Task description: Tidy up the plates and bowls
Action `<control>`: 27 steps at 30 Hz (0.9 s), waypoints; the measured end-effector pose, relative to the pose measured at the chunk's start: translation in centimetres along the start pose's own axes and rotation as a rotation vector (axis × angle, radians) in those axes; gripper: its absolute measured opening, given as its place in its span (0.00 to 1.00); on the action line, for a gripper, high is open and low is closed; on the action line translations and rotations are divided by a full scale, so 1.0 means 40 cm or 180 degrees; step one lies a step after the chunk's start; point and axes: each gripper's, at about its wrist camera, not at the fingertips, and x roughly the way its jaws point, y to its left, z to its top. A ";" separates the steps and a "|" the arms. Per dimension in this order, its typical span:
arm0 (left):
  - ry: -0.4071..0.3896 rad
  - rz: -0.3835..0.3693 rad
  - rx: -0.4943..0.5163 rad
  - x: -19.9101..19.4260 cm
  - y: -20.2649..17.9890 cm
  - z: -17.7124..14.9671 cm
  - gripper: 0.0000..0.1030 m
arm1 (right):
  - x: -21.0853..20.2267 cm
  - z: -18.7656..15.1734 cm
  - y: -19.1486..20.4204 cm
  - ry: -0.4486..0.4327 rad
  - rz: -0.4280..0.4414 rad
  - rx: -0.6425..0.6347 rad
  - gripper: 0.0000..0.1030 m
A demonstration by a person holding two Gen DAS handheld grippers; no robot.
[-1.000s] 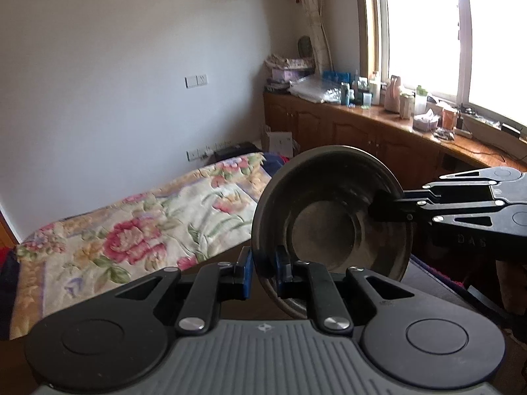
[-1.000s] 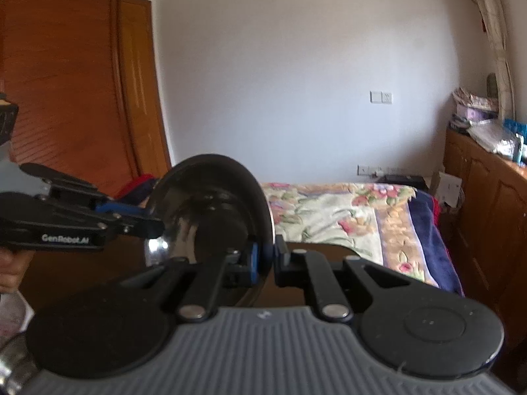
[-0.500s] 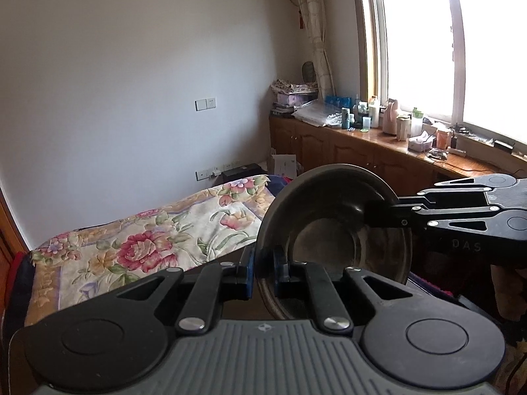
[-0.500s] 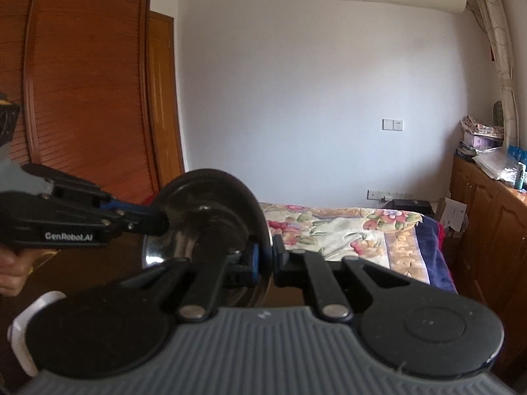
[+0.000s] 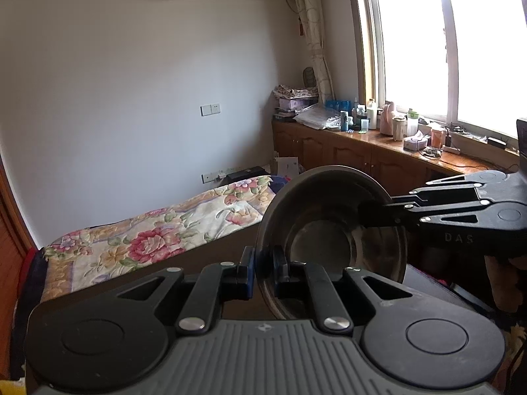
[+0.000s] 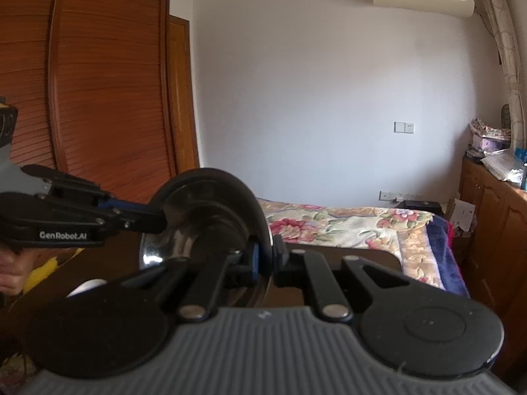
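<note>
Left gripper (image 5: 263, 271) pointing slightly downward, jaws closed tight on bowl rim (image 5: 263, 230); right gripper (image 6: 265, 260) likewise angled down, jaws pinched on opposite rim; each gripper's fingers visible sideways in other's view; person's hand (image 6: 11, 271) wraps left gripper handle

Bed (image 5: 158, 230) ahead (open air above)

Dark metal bowl (image 5: 332, 230) — tipped on edge, held aloft — shiny underside (image 6: 184, 230)
</note>
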 end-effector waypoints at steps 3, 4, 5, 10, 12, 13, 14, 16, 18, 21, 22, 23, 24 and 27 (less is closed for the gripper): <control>0.0015 -0.0009 -0.0084 -0.029 0.003 -0.039 0.19 | -0.008 -0.023 0.021 0.0032 0.0059 -0.0002 0.10; 0.0021 -0.0013 -0.0116 -0.038 0.004 -0.052 0.19 | -0.008 -0.032 0.026 0.0049 0.0076 -0.0001 0.10; 0.0029 -0.0018 -0.0139 -0.042 0.005 -0.064 0.19 | -0.015 -0.040 0.036 0.0059 0.0087 -0.0003 0.10; 0.0090 -0.0038 -0.0246 -0.053 0.000 -0.113 0.19 | -0.020 -0.076 0.058 0.0145 0.0141 0.0015 0.10; 0.0131 -0.0042 -0.0274 -0.048 -0.005 -0.135 0.19 | -0.019 -0.092 0.064 0.0185 0.0149 0.0014 0.10; 0.0151 -0.0048 -0.0297 -0.047 -0.004 -0.145 0.19 | -0.018 -0.100 0.068 0.0206 0.0148 0.0010 0.10; 0.0175 -0.0055 -0.0320 -0.044 -0.005 -0.155 0.19 | -0.020 -0.107 0.074 0.0227 0.0151 0.0014 0.10; 0.0204 -0.0067 -0.0354 -0.040 -0.004 -0.170 0.19 | -0.017 -0.120 0.077 0.0270 0.0156 0.0030 0.10; 0.0239 -0.0077 -0.0392 -0.034 -0.004 -0.183 0.19 | -0.009 -0.136 0.077 0.0321 0.0159 0.0049 0.10; 0.0272 -0.0079 -0.0421 -0.026 -0.005 -0.210 0.19 | -0.008 -0.161 0.085 0.0377 0.0166 0.0071 0.10; 0.0285 -0.0080 -0.0437 -0.023 -0.006 -0.220 0.19 | -0.010 -0.167 0.089 0.0386 0.0164 0.0070 0.10; 0.0299 -0.0083 -0.0468 -0.017 -0.006 -0.227 0.19 | -0.011 -0.174 0.092 0.0393 0.0158 0.0060 0.10; 0.0289 -0.0080 -0.0481 -0.013 -0.007 -0.233 0.19 | -0.009 -0.180 0.093 0.0401 0.0151 0.0052 0.10; 0.0283 -0.0059 -0.0482 0.003 -0.012 -0.240 0.19 | -0.001 -0.194 0.094 0.0433 0.0141 0.0086 0.10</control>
